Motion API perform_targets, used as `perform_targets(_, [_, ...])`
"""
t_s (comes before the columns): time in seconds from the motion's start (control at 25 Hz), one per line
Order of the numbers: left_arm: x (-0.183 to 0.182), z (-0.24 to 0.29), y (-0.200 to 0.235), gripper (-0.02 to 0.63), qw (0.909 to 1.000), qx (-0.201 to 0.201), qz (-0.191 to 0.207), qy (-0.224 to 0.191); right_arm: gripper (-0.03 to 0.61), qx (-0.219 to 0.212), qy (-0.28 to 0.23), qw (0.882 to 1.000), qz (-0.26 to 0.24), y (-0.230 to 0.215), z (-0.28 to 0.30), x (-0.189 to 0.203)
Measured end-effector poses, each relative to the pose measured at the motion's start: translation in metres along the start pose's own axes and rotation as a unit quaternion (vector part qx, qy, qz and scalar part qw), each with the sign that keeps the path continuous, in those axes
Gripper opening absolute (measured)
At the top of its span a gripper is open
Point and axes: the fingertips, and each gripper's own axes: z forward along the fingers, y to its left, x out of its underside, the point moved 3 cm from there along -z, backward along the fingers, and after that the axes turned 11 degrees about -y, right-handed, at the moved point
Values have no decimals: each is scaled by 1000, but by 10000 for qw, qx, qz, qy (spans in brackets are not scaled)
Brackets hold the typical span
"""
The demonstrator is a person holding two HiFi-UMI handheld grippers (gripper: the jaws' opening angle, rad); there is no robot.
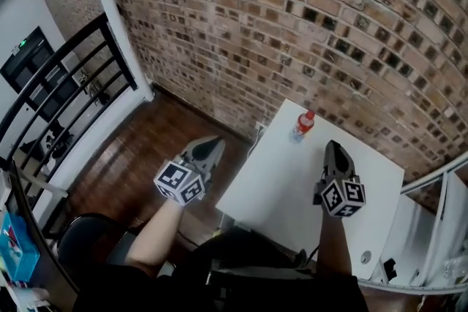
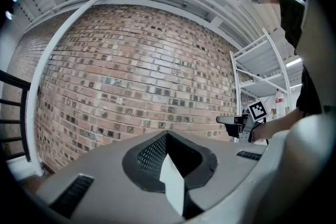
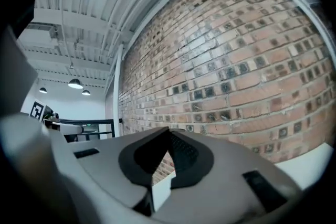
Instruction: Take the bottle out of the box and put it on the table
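Observation:
A clear bottle with a red cap stands upright near the far corner of the white table. My right gripper hovers over the table a little nearer than the bottle and to its right, shut and empty. My left gripper hangs off the table's left side above the wooden floor, also shut with nothing in it. In the left gripper view the closed jaws point level at the brick wall, with the right gripper off to the right. The right gripper view shows closed jaws facing the same wall.
A brick wall runs behind the table. A black railing and a white pipe stand at the left above the wooden floor. A white shelf rack is at the right, a black chair near left.

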Motion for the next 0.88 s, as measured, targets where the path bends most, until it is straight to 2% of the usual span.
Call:
perform_targets(0.2, [-14, -28, -23, 5, 9996, 234, -146, -113, 5, 239, 128, 9991, -318, 26, -57, -19])
perform_targets(0.36, [-14, -38, -55, 5, 9975, 595, -340, -144, 3, 408, 453, 9950, -797, 34, -108, -16])
perform_targets(0.52, [-11, -52, -89, 5, 9946, 909, -496, 23, 3, 583, 657, 9931, -776, 42, -154, -11])
perform_targets(0.88, [-17, -56, -146, 5, 9909, 1213, -582, -30, 3, 908, 208, 9935, -659, 26, -223, -52])
